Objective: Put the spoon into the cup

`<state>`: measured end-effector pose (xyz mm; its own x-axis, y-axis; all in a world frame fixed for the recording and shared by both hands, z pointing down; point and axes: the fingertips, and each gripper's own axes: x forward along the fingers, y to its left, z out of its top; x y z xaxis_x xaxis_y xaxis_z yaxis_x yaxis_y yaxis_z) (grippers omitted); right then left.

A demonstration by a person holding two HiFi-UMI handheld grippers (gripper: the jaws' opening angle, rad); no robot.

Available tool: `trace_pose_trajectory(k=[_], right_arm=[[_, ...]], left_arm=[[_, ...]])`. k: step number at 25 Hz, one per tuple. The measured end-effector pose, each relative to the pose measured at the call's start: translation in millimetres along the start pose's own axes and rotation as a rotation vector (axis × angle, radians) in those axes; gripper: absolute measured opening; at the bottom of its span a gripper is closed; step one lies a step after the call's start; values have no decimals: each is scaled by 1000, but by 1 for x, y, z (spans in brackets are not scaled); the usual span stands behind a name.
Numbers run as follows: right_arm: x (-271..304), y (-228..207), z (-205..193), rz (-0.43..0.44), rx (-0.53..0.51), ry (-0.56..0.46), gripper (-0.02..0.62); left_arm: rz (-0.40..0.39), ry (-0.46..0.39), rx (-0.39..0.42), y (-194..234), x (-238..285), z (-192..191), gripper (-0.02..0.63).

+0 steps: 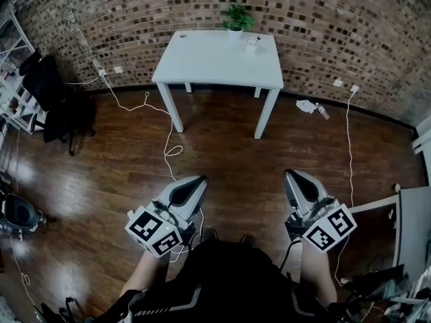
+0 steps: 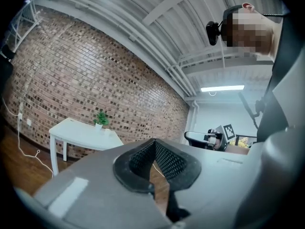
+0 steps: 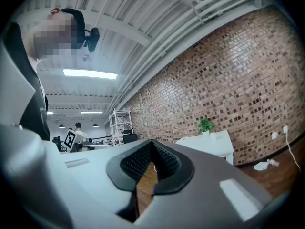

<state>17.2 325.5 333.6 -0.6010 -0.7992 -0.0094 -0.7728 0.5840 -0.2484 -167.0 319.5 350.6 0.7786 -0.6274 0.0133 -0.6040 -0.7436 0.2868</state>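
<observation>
A white cup point(image 1: 252, 44) stands at the back right of a white table point(image 1: 202, 62), far off by the brick wall. A small dark thing shows at its rim, too small to tell as the spoon. My left gripper point(image 1: 195, 180) and right gripper point(image 1: 291, 175) are held close to my body over the wooden floor, both pointing toward the table. In the left gripper view the left gripper point(image 2: 153, 149) has its jaws together with nothing in them. The right gripper point(image 3: 152, 149) looks the same, shut and empty. The table point(image 2: 81, 132) point(image 3: 209, 144) is small in both gripper views.
A potted plant point(image 1: 236, 20) stands on the table beside the cup. White cables point(image 1: 168, 140) trail over the floor between me and the table. A dark chair with clothes point(image 1: 54, 93) is at the left, a grey desk point(image 1: 411, 227) at the right.
</observation>
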Motion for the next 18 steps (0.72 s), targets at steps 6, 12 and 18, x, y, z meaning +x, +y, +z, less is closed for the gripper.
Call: trace_pose_trajectory(k=[6, 12, 18], right_arm=[[-36, -9, 3, -19, 20, 1, 6], [-55, -6, 6, -34, 7, -2, 6], [-65, -16, 5, -50, 17, -13, 6]], left_arm=[[0, -12, 70, -24, 20, 18, -6], [3, 4, 52, -35, 19, 11, -6], [14, -15, 58, -39, 20, 14, -6]])
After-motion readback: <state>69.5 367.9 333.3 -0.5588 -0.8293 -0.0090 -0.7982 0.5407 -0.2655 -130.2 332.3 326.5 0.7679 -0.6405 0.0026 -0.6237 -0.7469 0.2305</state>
